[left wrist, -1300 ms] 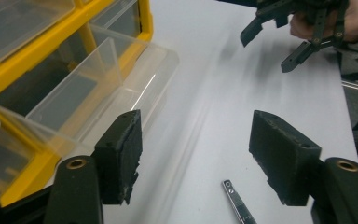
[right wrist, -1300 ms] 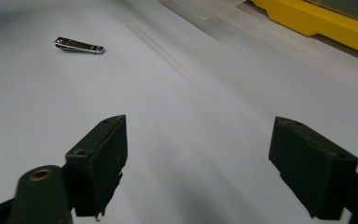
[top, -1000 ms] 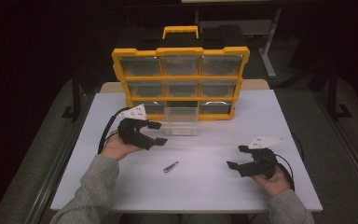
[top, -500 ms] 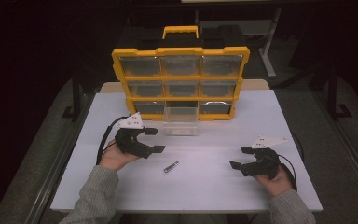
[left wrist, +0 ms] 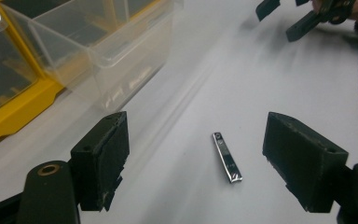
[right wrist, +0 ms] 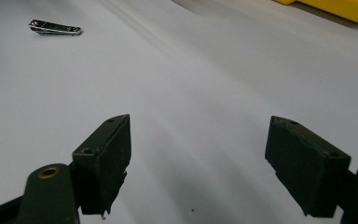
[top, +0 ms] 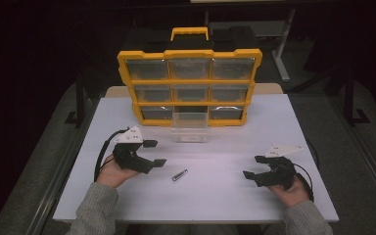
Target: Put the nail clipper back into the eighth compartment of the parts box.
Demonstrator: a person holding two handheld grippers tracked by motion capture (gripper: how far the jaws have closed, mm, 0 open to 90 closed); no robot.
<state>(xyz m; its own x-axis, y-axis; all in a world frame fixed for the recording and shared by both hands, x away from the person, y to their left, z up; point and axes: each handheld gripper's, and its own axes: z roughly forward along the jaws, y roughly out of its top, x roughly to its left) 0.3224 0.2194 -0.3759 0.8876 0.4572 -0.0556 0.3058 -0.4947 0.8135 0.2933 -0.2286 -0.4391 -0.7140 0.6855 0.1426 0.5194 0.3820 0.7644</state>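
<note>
Step in hand: approach. The nail clipper (top: 179,175) lies flat on the counter (top: 225,200), just ahead of the left tongs (top: 157,152), jaws spread, empty. Right tongs (top: 253,167) likewise spread. Next: lower and straddle the clipper.

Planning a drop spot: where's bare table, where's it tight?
Free: the white table right of the pulled-out clear drawer, and the front strip between nail clipper and right gripper. Tight: left gripper, open over the clipper, below the yellow organizer.
</note>
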